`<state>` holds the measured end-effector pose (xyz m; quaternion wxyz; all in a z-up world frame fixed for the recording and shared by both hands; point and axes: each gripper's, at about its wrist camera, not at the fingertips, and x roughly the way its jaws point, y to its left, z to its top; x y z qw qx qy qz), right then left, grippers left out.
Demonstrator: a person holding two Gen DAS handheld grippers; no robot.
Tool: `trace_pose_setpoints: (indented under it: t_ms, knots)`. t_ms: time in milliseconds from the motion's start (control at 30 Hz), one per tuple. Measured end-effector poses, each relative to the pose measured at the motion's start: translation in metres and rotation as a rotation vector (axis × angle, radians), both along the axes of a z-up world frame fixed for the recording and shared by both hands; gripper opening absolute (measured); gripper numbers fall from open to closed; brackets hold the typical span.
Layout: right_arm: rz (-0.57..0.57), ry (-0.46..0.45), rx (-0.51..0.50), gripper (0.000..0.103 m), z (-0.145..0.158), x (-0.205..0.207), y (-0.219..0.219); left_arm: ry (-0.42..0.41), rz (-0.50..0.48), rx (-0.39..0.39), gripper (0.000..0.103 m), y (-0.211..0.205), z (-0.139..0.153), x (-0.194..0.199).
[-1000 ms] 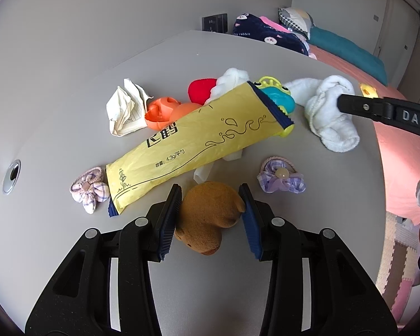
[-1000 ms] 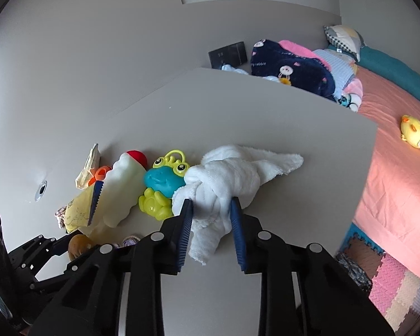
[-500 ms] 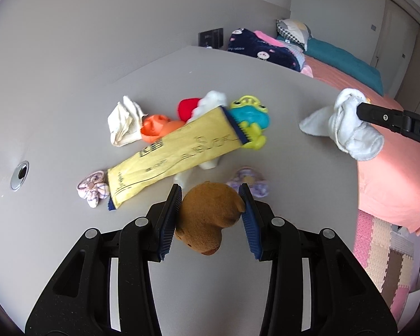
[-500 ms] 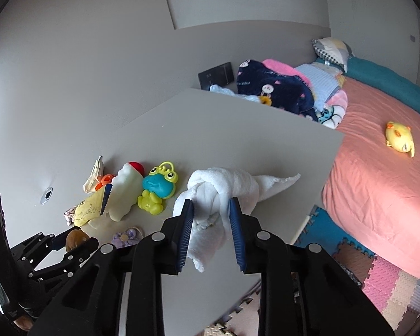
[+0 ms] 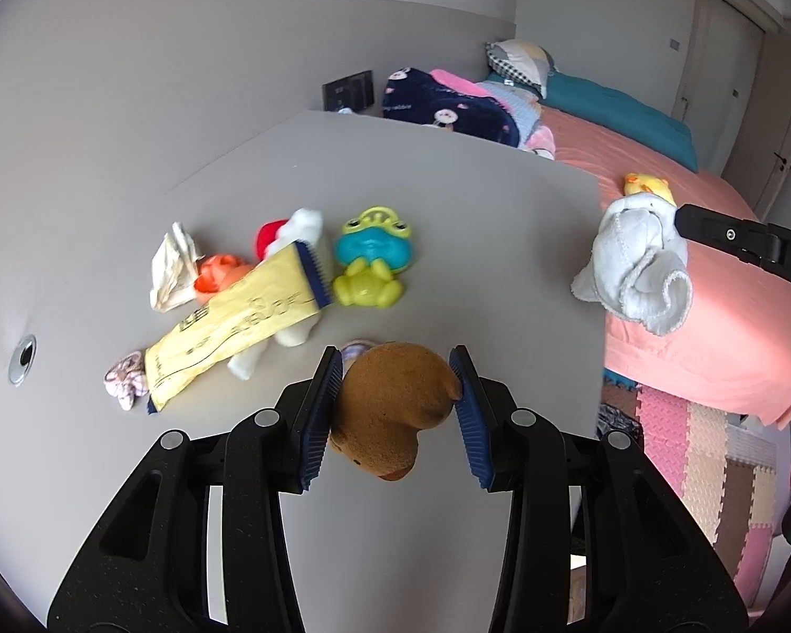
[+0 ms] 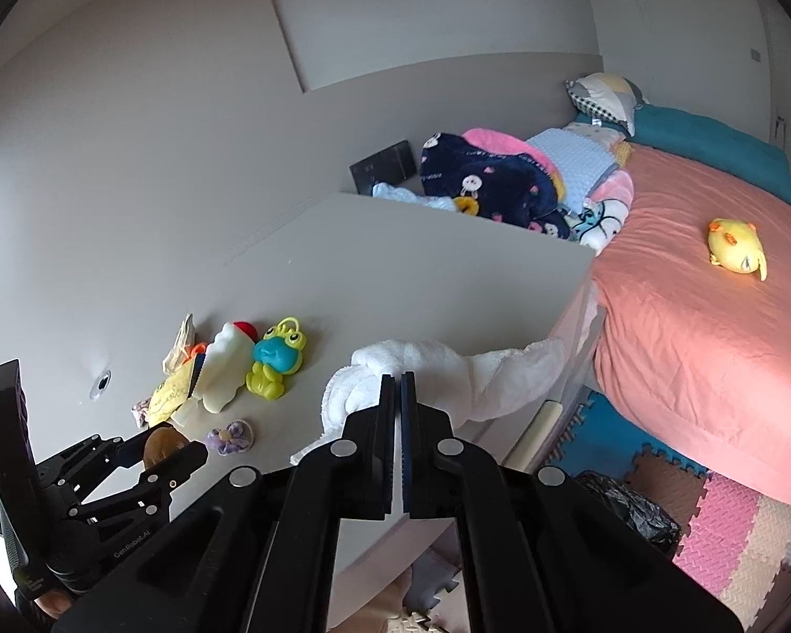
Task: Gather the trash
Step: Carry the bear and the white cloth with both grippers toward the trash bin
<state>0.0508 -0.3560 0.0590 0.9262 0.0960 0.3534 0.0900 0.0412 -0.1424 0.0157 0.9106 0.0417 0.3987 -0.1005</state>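
left gripper (image 5: 395, 416) clamps brown plush (image 5: 393, 411) | right gripper (image 6: 398, 401) – pinching knotted white towel (image 6: 427, 377)

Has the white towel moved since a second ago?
Yes. The white towel, shut in the right gripper, lay beside the frog toy; it now hangs past the table edge, toward the bed.

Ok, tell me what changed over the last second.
The right gripper closed tighter on the white towel, lifted it off the table and carried it out past the edge toward the bed. The left gripper raised the brown plush toy up and back. The yellow packet, frog toy and crumpled paper stayed put.
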Motion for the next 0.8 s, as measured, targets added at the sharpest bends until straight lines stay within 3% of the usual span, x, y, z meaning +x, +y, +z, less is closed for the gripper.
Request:
trace_pose_setpoints:
  t_ms: [800]
  knots:
    - [-0.270, -0.005, 0.000, 0.002, 0.001, -0.063, -0.142, -0.016, -0.341, 0.017, 0.042, -0.164, 0.004, -0.016]
